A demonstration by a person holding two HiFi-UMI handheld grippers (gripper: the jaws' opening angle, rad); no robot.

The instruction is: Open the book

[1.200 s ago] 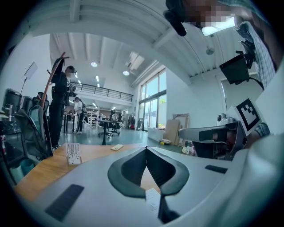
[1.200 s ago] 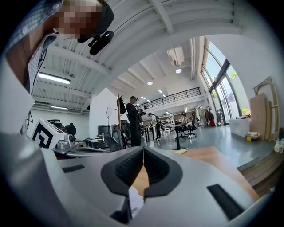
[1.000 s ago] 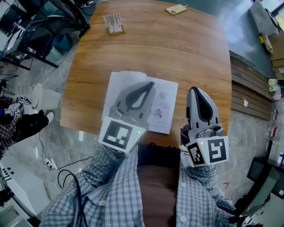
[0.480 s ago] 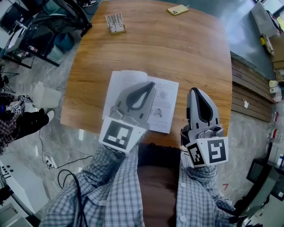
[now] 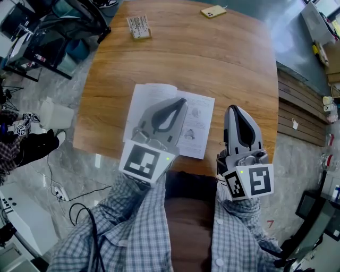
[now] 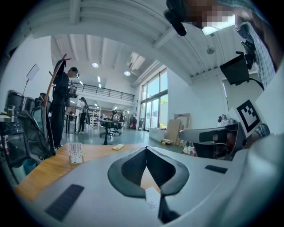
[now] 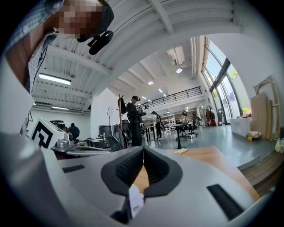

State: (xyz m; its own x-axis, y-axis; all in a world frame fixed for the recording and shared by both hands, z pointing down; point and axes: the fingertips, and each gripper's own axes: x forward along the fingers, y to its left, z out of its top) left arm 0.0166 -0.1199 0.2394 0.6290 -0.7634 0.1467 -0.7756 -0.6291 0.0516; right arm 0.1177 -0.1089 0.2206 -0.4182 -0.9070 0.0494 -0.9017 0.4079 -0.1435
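In the head view the book [image 5: 199, 119] lies flat on the table [image 5: 186, 53], near the edge closest to the person, with white printed paper facing up and a slight curl at its 11 o'clock corner. I cannot tell whether that top sheet is a cover or an inside page. The left claw [image 5: 183, 100] hangs over the middle of the book and the right claw [image 5: 232, 108] sits beside the book's 3 o'clock side, over bare wood. A phone [image 5: 212, 11] lies at the table's far 12 o'clock edge and a card stand [image 5: 138, 26] at 11 o'clock, both well apart from the book. In the left gripper view the 2 jaws meet at their tips with nothing held, and a strip of page shows below them. In the right gripper view the jaws are likewise pressed together and empty, with a corner of paper beneath. With both claws closed, a push at the thin sheets would likely crease them or shove the book toward the near edge and off it, since nothing pins it down. A blind pinch could also take several pages at once, or tear 1.
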